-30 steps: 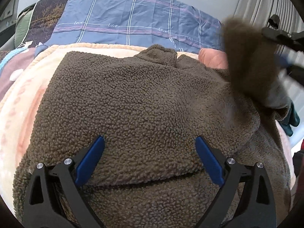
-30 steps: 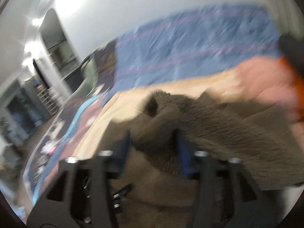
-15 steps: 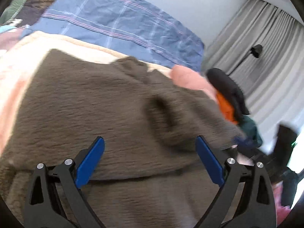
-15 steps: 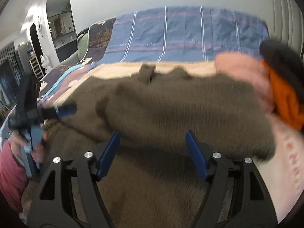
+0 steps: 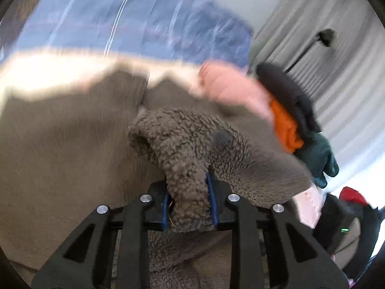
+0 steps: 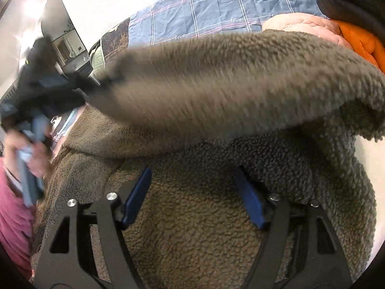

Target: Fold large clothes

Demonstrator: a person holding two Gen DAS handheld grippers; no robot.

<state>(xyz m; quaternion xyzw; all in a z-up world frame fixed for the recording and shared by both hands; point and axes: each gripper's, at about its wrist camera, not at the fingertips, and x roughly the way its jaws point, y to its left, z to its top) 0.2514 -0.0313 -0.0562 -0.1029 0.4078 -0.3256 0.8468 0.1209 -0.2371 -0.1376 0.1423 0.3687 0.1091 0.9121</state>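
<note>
Left wrist view: the left gripper (image 5: 190, 200) is closing its jaws on a bunched sleeve (image 5: 187, 149) of the brown fleece jacket (image 5: 60, 144), which is lying spread over the bed (image 5: 43, 69). The right gripper (image 6: 192, 192) is hovering with jaws spread above the fleece, nothing between them. Piled clothes (image 5: 286, 120) are crowding the jacket's right edge.

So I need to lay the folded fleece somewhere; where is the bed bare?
Bare cream blanket shows between the brown fleece and the blue plaid pillow. Beside the fleece it is crowded: pink jacket, then orange garment, black garment and green garment.
</note>
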